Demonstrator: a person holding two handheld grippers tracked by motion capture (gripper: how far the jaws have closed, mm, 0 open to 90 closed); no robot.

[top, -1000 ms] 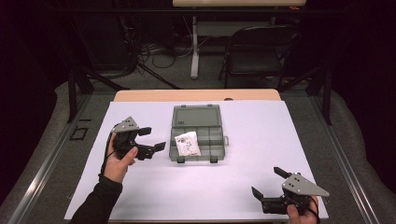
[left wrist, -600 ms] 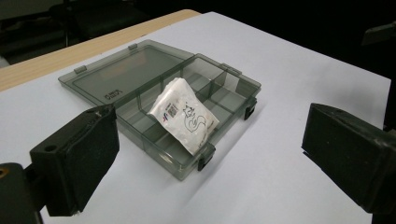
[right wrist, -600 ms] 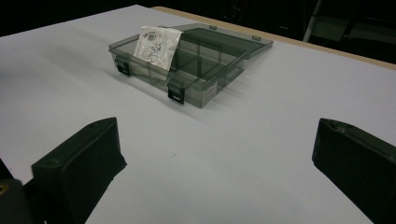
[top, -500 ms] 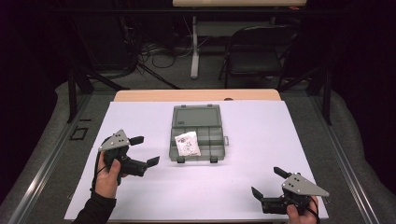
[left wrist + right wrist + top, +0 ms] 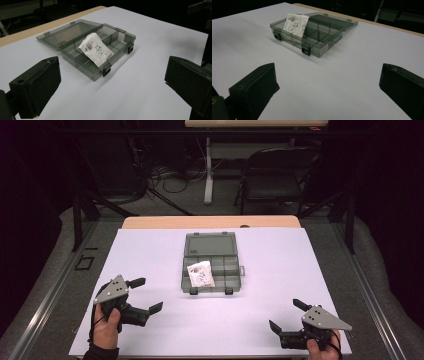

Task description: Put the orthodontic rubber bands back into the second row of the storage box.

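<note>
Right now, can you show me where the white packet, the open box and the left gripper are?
white packet point(image 5: 200, 273), high view, middle of its printed face.
open box point(image 5: 210, 244), high view, on its lid.
left gripper point(image 5: 146, 294), high view, midway between its open jaws.

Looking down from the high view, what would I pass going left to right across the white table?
left gripper, held in the person's left hand → small white packet lying in the open grey compartment box → right gripper, fingers apart, near the table's front right corner.

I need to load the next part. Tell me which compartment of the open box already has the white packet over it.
The near-left compartment of the box, beside the left front latch: the white packet leans across it, while the other compartments look bare.
</note>
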